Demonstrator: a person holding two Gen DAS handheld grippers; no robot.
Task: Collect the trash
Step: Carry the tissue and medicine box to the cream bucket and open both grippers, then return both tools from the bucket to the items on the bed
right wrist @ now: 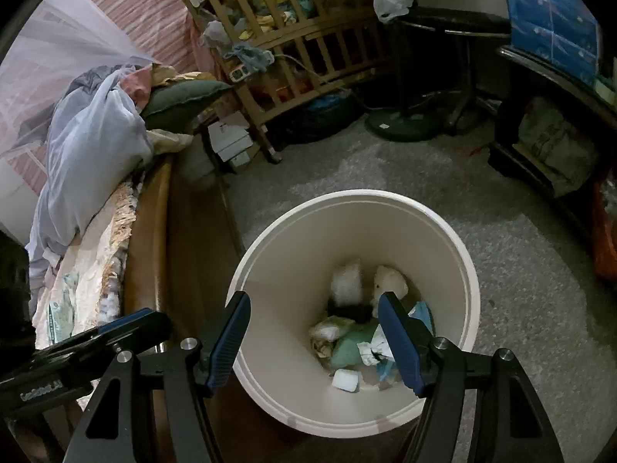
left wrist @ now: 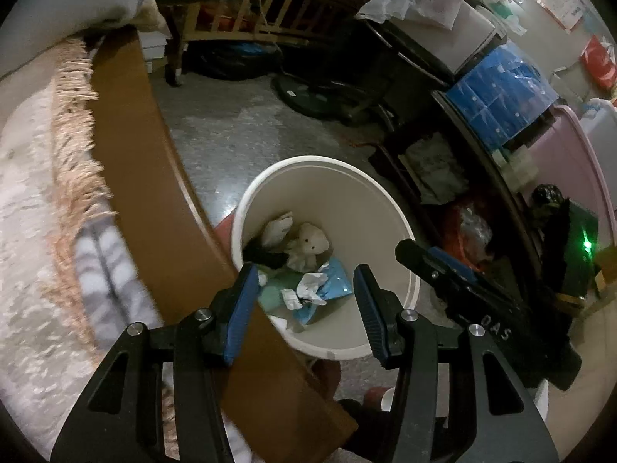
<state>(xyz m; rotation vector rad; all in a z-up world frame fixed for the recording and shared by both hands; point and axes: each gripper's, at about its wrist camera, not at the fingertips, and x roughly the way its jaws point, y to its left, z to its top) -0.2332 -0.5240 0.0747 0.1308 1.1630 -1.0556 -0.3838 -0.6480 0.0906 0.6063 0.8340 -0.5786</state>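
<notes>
A white round trash bin [left wrist: 389, 227] stands on the grey floor beside the bed; it also shows in the right wrist view [right wrist: 293, 270]. Inside lie crumpled white tissues [left wrist: 308, 287], a blue wrapper [left wrist: 337, 281], a green piece [right wrist: 347, 349] and a small white box [right wrist: 346, 379]. My left gripper [left wrist: 306, 289] is open and empty above the bin's near side. My right gripper [right wrist: 314, 324] is open and empty over the bin's mouth. The right gripper shows in the left wrist view [left wrist: 455, 270] at the bin's right rim.
A brown wooden bed frame [left wrist: 131, 162] with a fringed blanket [left wrist: 73, 146] runs along the left. A wooden crib [right wrist: 308, 38] stands at the back. A fan base [right wrist: 401, 125], dark shelves [left wrist: 462, 177] and blue bags [left wrist: 497, 92] crowd the right.
</notes>
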